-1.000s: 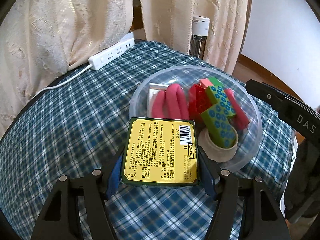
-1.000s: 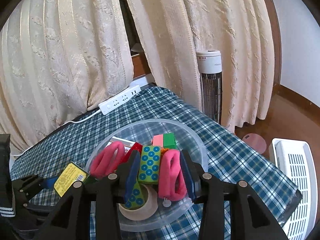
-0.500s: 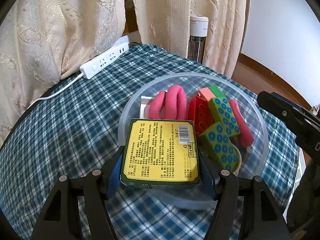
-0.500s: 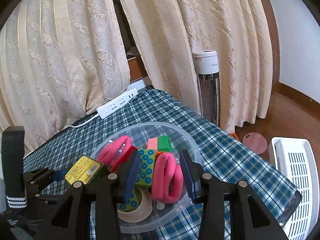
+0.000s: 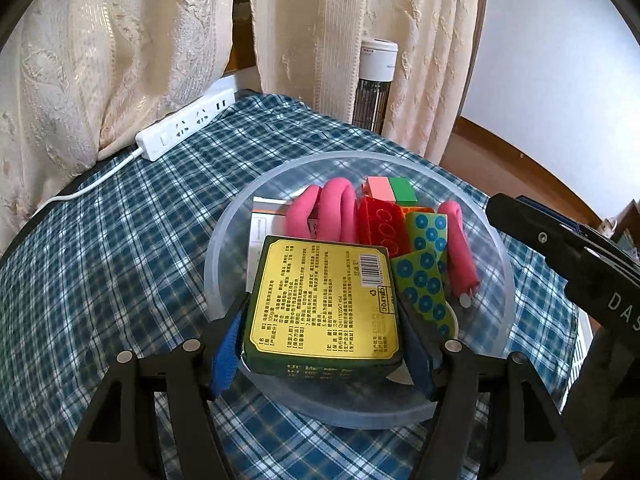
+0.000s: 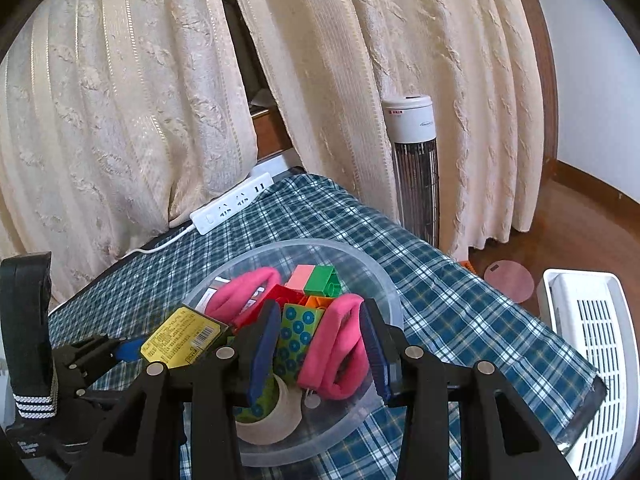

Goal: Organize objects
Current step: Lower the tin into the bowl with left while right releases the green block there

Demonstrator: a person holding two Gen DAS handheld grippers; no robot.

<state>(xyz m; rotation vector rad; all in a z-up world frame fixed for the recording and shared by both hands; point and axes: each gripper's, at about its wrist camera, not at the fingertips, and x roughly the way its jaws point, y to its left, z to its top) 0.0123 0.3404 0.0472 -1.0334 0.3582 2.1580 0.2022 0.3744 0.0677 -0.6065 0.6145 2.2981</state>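
Jaws on the left gripper (image 5: 320, 320) are easing apart around the green-and-yellow box (image 5: 326, 300), barcode and small print up, "QBATOC" legible, over the clear bowl (image 5: 496, 344). Right gripper (image 6: 320, 344) hovers part-open above pink rollers (image 6: 336, 344). Beyond: white power strip (image 5: 186, 128).

- Left gripper (image 5: 322, 320) low in frame, jaws opening, blue pads flanking a green box with a yellow label (image 5: 324, 300).
- Box poised over the near rim of a clear plastic bowl (image 5: 224, 240).
- Inside the bowl: pink foam curlers (image 5: 340, 208) at 12 o'clock, red brick (image 5: 380, 224), green blue-dotted blocks (image 5: 424, 276) at 3 o'clock.
- White power strip (image 5: 184, 130) at 10 o'clock on the plaid tablecloth (image 5: 120, 260).
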